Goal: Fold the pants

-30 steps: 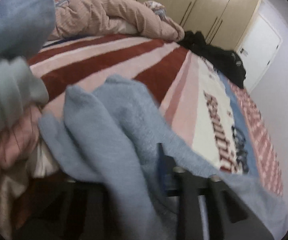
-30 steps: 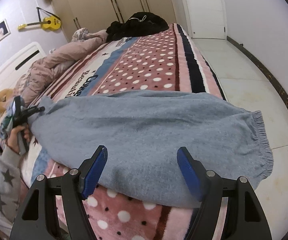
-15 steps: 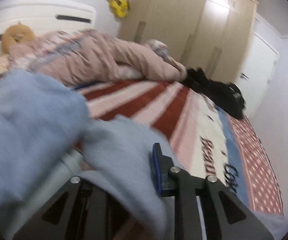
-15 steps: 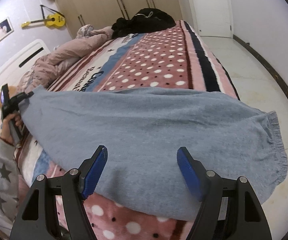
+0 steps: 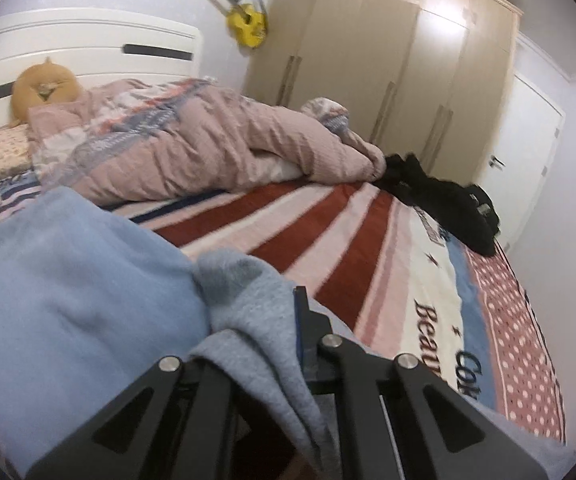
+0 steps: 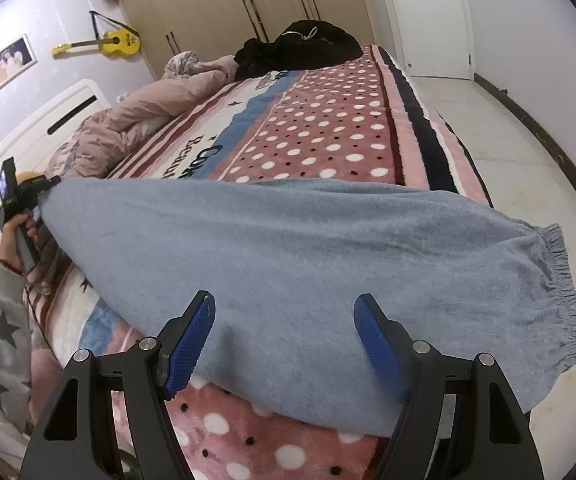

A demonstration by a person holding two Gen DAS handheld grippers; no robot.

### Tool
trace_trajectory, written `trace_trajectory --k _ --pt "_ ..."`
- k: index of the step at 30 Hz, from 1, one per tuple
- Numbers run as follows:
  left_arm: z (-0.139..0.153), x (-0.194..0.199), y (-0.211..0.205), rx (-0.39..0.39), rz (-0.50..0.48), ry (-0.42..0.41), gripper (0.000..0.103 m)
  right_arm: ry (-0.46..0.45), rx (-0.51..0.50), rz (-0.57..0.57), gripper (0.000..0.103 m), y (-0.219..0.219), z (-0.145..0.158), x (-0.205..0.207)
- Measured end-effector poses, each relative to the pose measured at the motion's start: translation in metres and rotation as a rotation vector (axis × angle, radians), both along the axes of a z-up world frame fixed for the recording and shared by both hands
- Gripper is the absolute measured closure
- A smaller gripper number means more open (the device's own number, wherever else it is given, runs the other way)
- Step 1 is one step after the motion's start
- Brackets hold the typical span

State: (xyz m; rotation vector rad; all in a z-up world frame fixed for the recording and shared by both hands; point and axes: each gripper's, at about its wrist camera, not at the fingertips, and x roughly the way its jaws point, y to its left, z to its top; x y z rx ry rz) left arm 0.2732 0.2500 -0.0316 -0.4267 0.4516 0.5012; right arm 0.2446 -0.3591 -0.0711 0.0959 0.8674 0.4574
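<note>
Light blue fleece pants (image 6: 288,264) stretch across the near side of the bed, the elastic cuff end (image 6: 556,280) hanging over the right edge. My left gripper (image 6: 47,188) is shut on the pants' far left end and holds it lifted; in the left wrist view the cloth (image 5: 255,320) bunches between its fingers. My right gripper (image 6: 283,340) is open and empty just above the near edge of the pants.
A pink and red patterned blanket (image 6: 328,128) covers the bed. A crumpled pink duvet (image 5: 215,148) and black clothes (image 5: 444,200) lie at the far side. White headboard (image 5: 87,48) with an orange plush toy (image 5: 43,88). Wardrobes (image 5: 388,80), door (image 6: 428,20) and tiled floor (image 6: 508,152).
My left gripper has lifted the pants' end up and to the left, pulling the fabric taut and flatter. The right gripper has stayed open above the pants.
</note>
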Motion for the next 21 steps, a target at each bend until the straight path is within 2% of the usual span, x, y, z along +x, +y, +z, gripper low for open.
trace_trajectory --k 3,6,8,12,16,18,21 --pt "0.010 -0.010 0.023 -0.011 0.068 -0.002 0.100 0.003 0.008 0.003 0.035 0.002 0.001 0.000" --pt "0.027 -0.025 0.042 0.027 0.139 -0.012 0.100 0.002 0.005 0.014 0.035 0.006 0.001 0.000" --pt "0.040 -0.031 0.044 0.036 0.115 -0.030 0.100 -0.002 0.001 0.022 0.035 0.010 0.002 0.000" --pt "0.060 -0.028 0.001 0.107 -0.036 -0.064 0.101 -0.015 0.016 0.028 0.035 0.014 0.005 0.001" --pt "0.068 -0.020 -0.078 0.133 -0.296 -0.098 0.101 -0.022 0.018 0.036 0.035 0.018 0.007 0.001" --pt "0.063 -0.014 -0.119 0.140 -0.420 -0.090 0.101 -0.031 0.006 0.042 0.035 0.020 0.009 -0.002" --pt "0.040 -0.004 -0.182 0.127 -0.600 -0.043 0.101 -0.040 0.016 0.043 0.035 0.020 0.013 -0.005"
